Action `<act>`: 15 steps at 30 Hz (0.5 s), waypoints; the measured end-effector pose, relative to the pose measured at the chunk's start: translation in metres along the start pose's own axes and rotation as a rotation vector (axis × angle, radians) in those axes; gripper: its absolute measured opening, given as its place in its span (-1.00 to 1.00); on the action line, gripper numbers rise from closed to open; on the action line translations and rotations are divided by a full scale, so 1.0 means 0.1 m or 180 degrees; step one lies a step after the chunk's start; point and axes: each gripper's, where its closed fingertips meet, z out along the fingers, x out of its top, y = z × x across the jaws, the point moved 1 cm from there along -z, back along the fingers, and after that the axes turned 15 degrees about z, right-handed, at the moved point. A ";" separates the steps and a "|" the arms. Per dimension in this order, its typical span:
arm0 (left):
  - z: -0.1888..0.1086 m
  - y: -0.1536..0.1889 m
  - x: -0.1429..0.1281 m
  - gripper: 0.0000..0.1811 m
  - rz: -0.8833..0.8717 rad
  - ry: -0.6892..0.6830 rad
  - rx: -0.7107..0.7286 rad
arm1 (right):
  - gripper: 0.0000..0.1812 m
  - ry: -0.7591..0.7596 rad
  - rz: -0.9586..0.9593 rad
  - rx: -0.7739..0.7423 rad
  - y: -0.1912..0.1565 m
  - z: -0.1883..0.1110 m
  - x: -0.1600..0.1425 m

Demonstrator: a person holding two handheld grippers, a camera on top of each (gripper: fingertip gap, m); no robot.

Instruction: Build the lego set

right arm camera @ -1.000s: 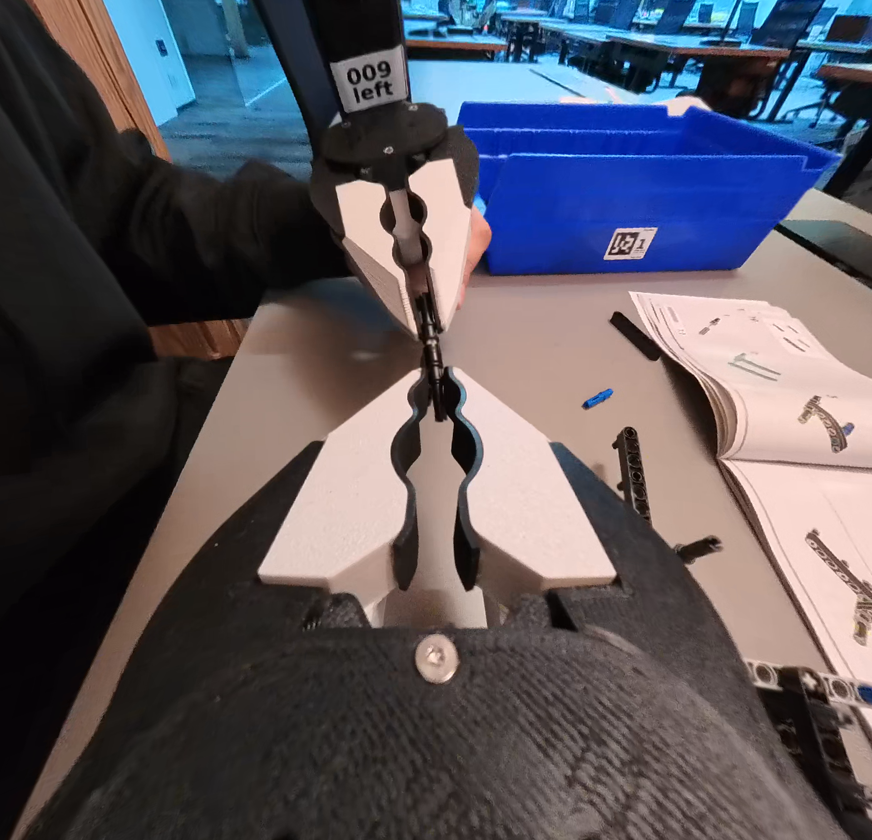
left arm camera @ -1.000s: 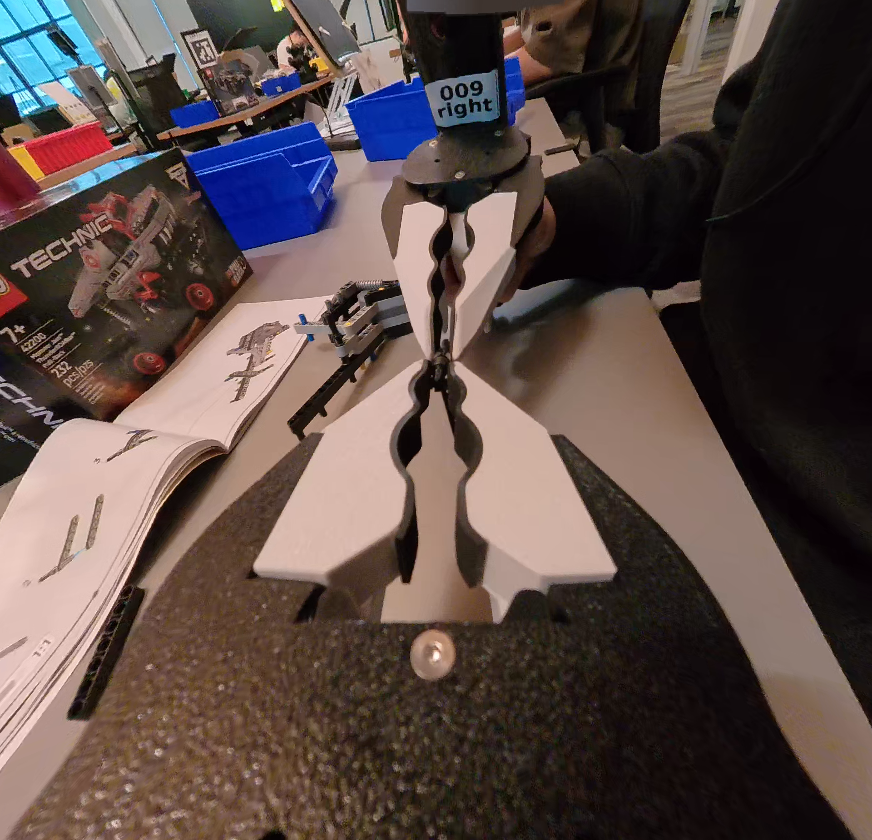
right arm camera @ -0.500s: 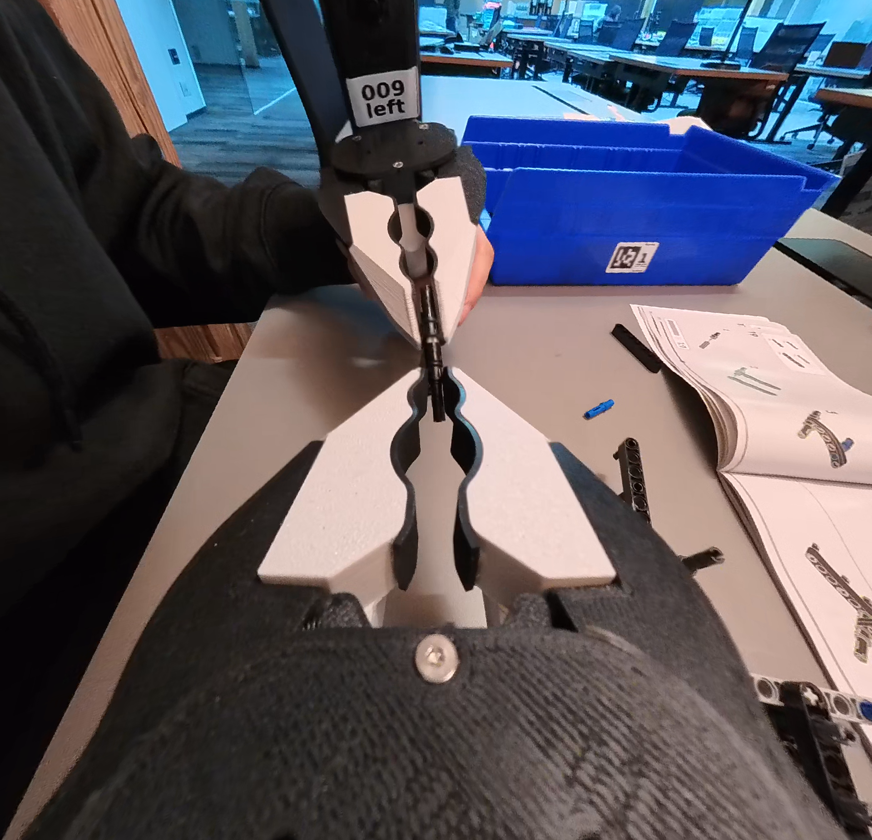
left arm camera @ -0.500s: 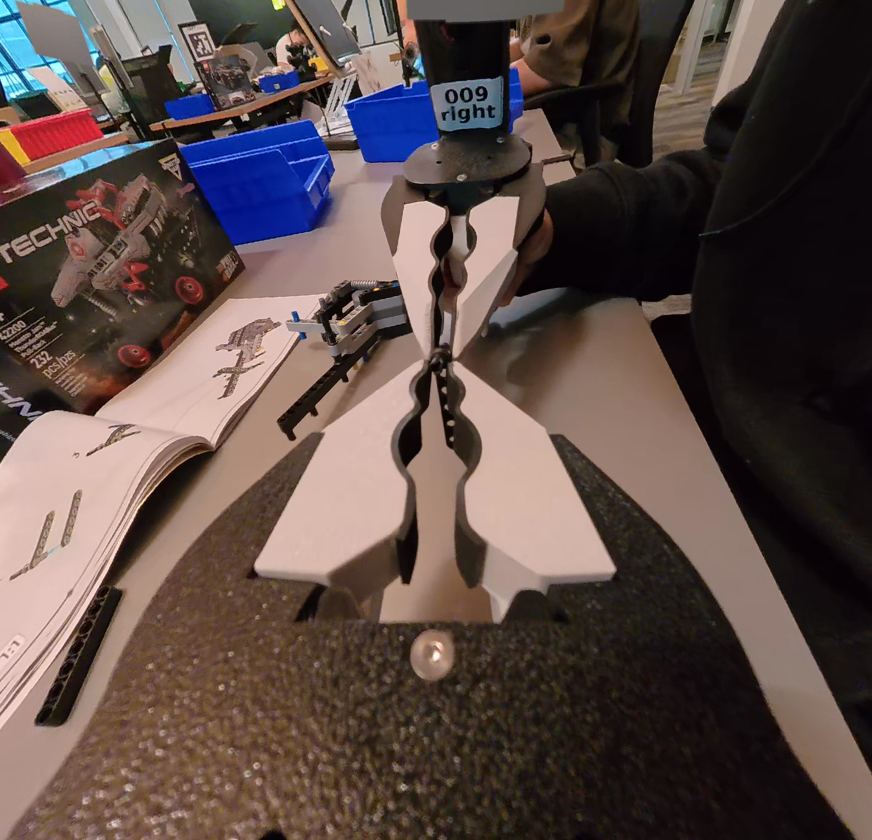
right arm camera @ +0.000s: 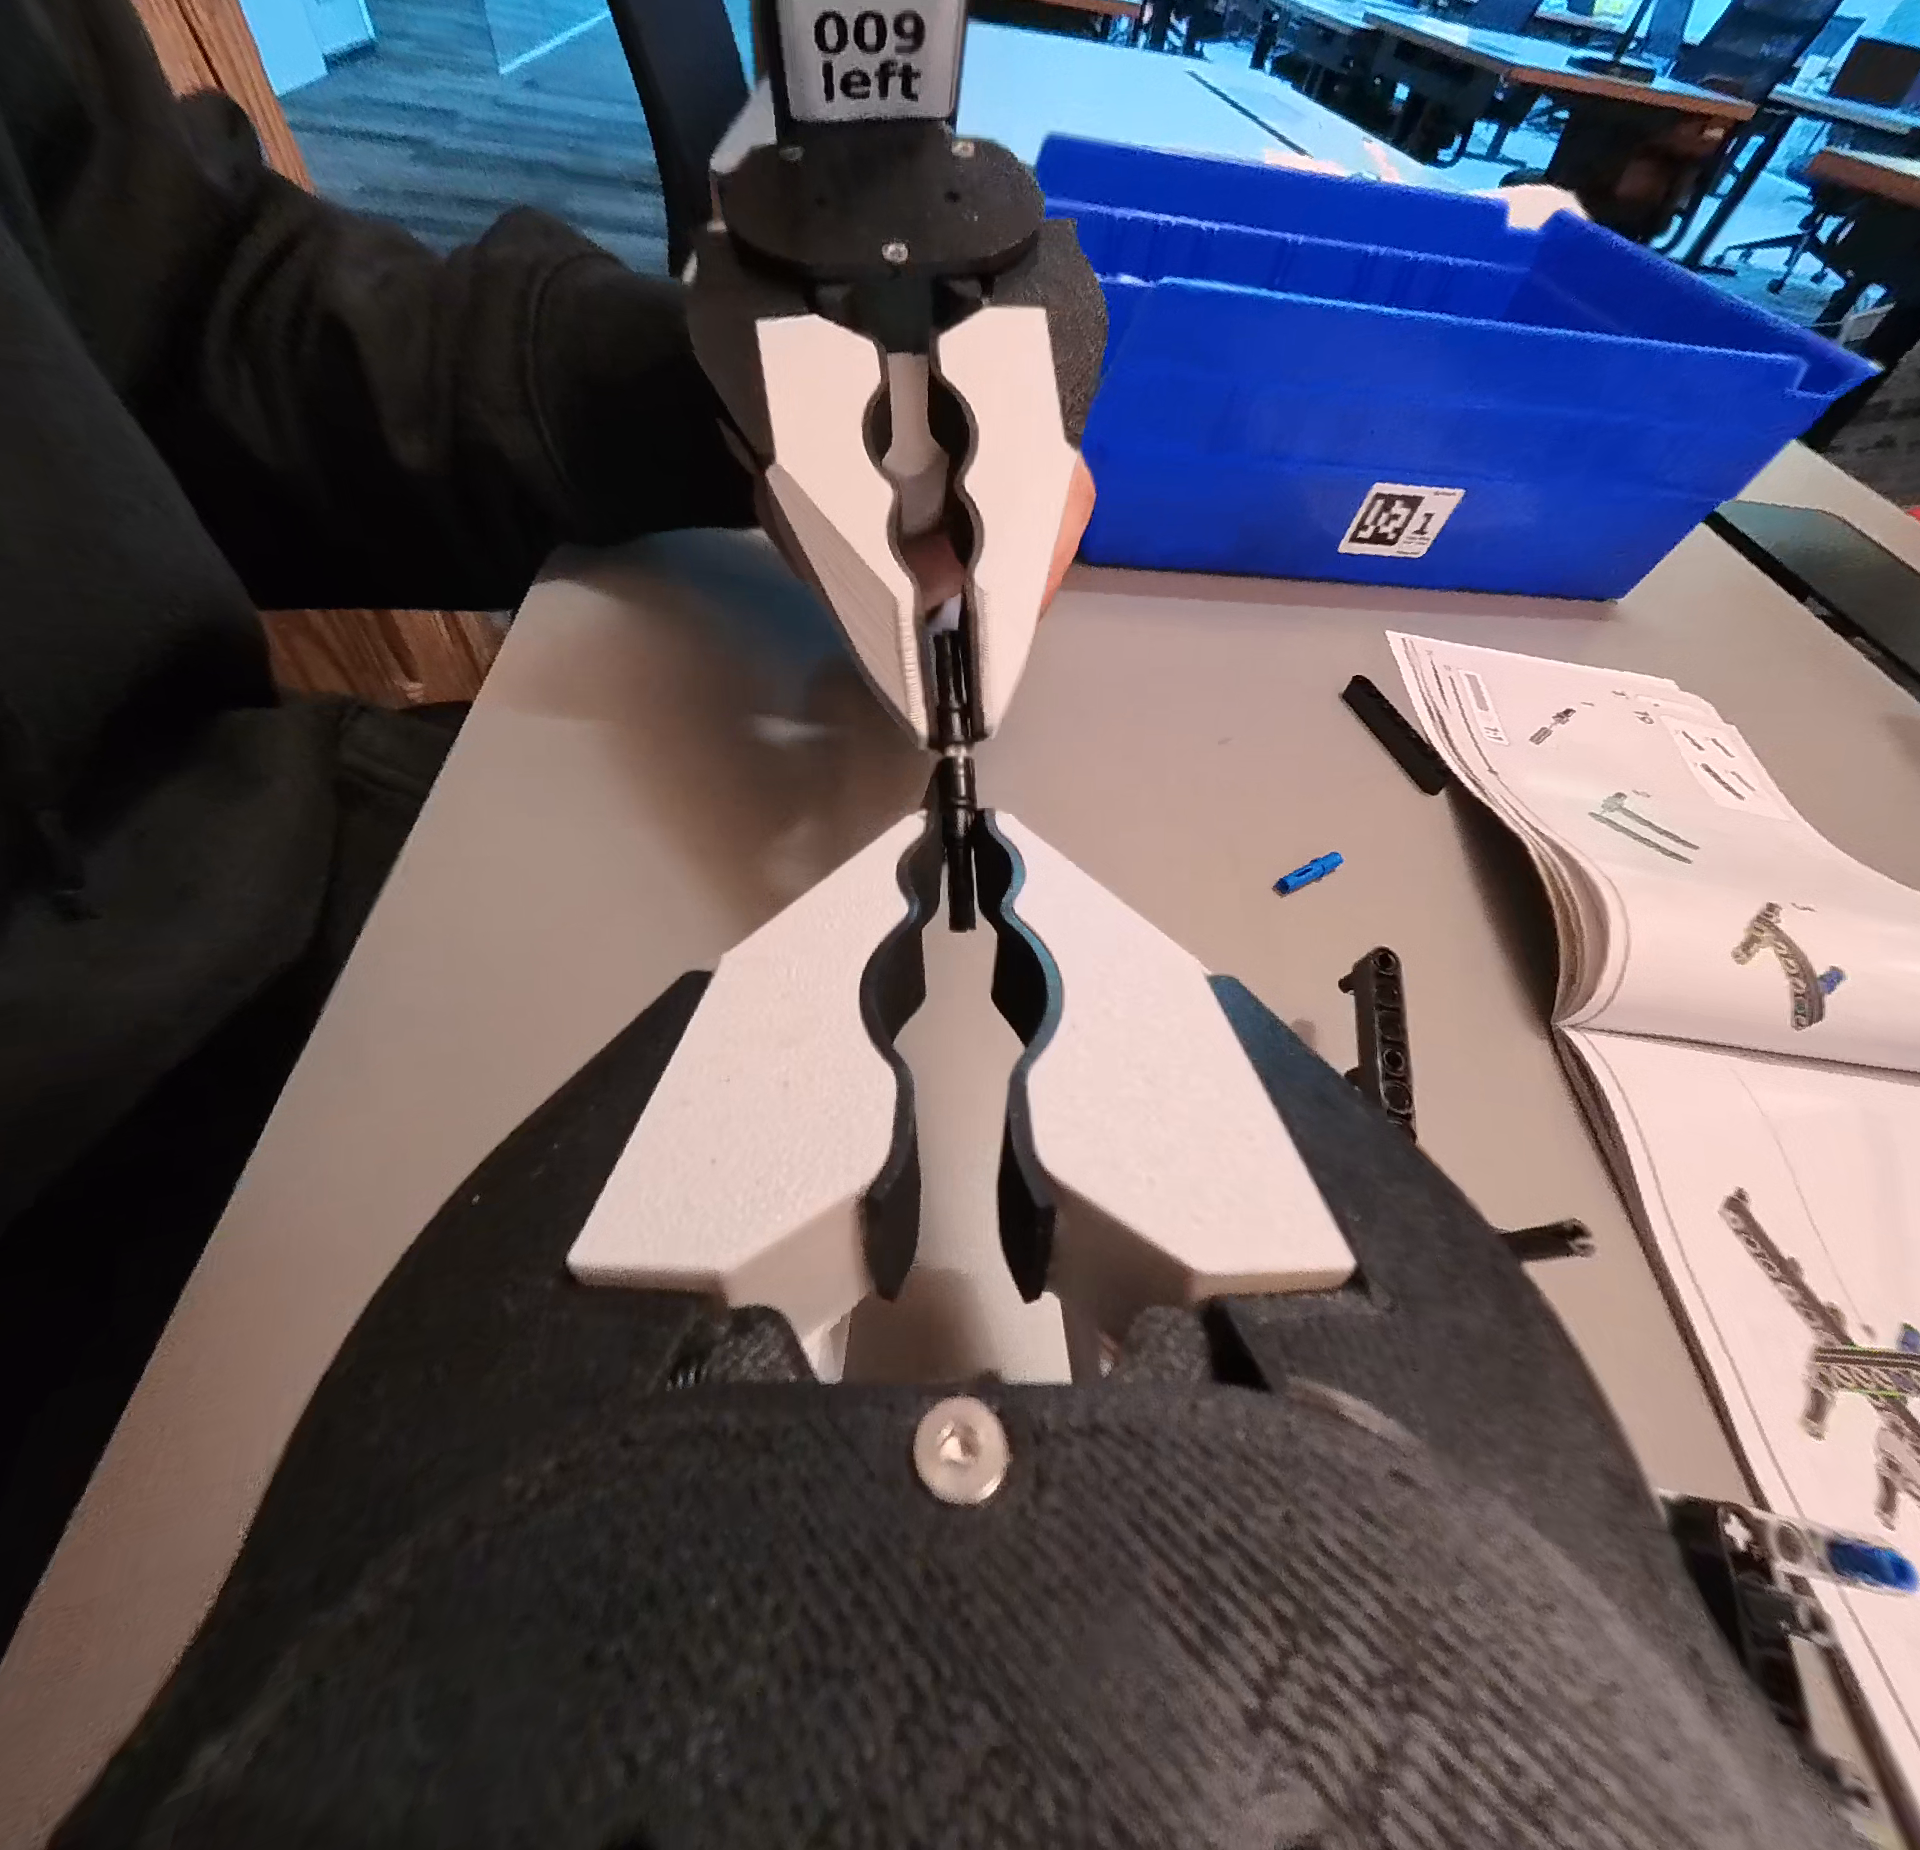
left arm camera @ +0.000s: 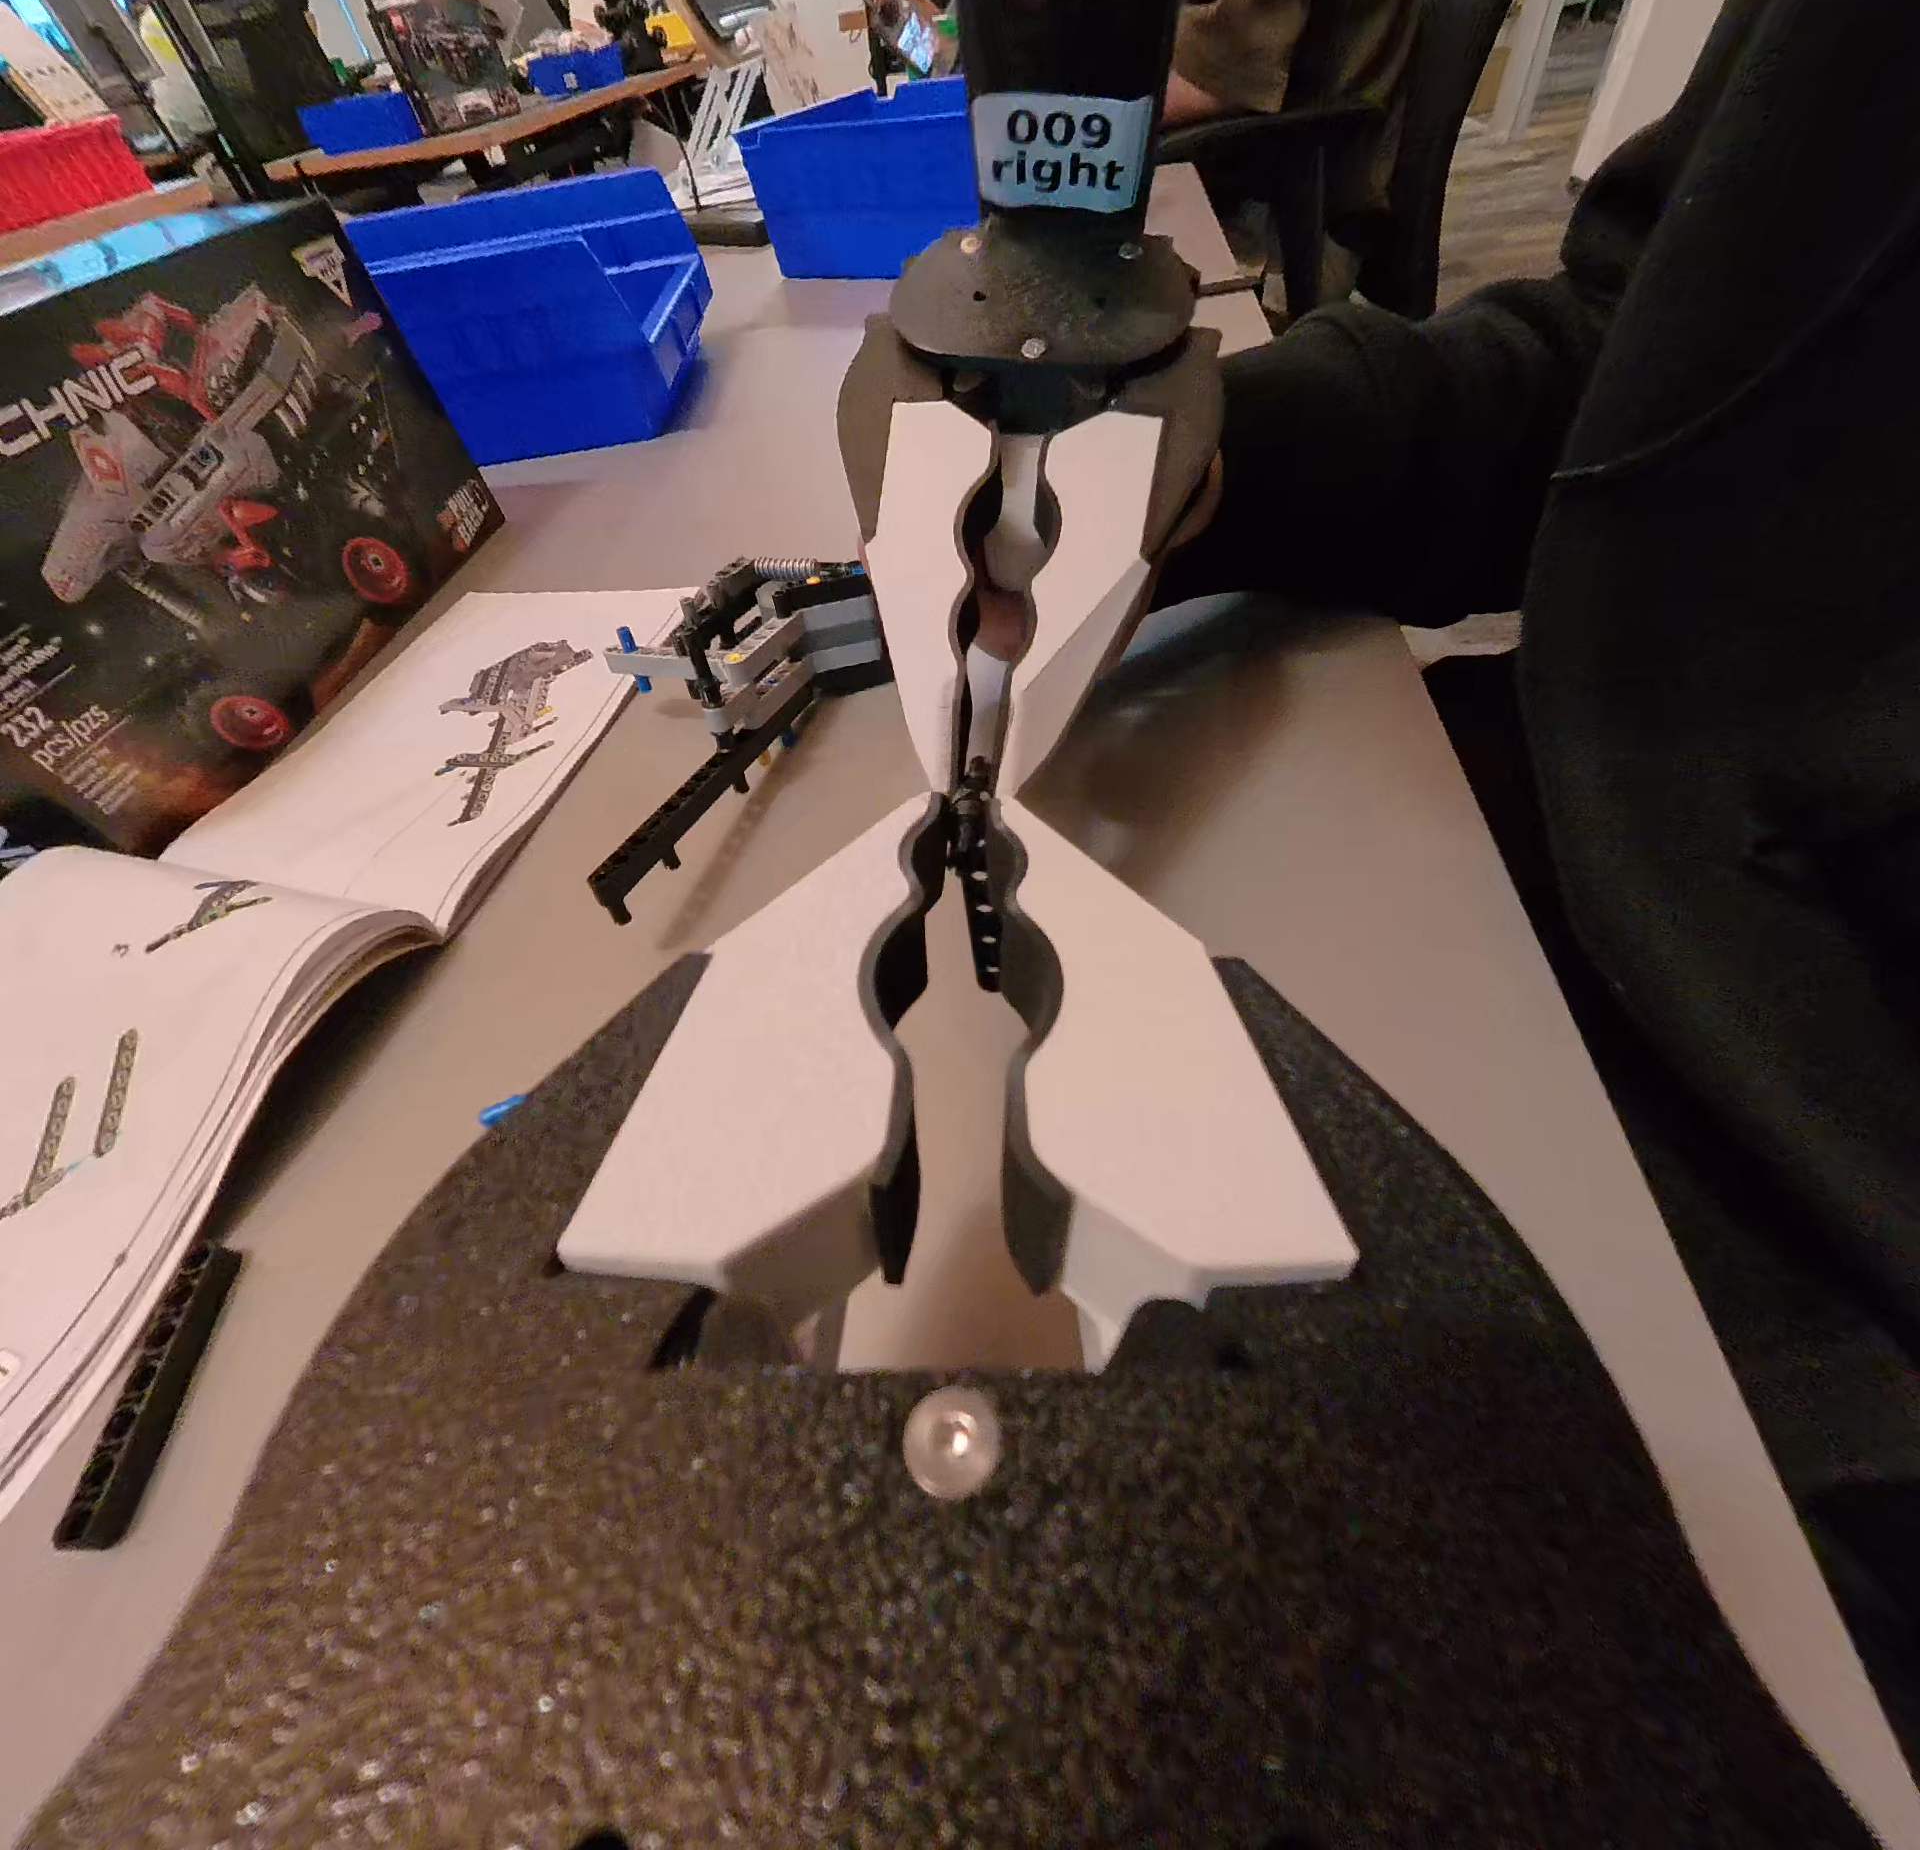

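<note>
The left claw is clamped on a black beam with a row of holes; the beam runs back between its fingers. The right claw is clamped on a short black pin. The two claws face each other tip to tip above the surface, near its edge by the person's dark sleeve. In the right wrist view the pin meets the beam end that shows at the left claw's tips; whether it is seated in a hole cannot be told.

The partly built model, grey and black with a spring on top, rests on the surface beside the open manual, with a long black beam sticking out from it toward the camera. Another long black beam lies at the manual's near edge. A blue pin, a black holed beam and a flat black strip lie loose on the surface between the claws and the manual.

Containers:
- Set box: stands upright past the manual; contents not visible.
- Blue bin: stands at the far edge of the surface; its inside is not visible.
- Second blue bin: stands behind the box; open front, no contents discernible.
- Third blue bin: farther back; contents not visible.
</note>
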 end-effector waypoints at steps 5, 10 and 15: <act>0.03 0.06 -0.11 -0.96 -0.0010 -0.0199 -0.0107 | -0.97 -0.0187 -0.0079 -0.0021 -0.01 0.03 -0.08; 0.05 0.10 -0.20 -0.96 0.0104 -0.0411 -0.0122 | -0.97 -0.0347 -0.0088 -0.0042 0.00 0.06 -0.15; 0.06 0.10 -0.20 -0.96 0.0126 -0.0431 -0.0105 | -0.97 -0.0414 -0.0076 -0.0057 0.01 0.08 -0.17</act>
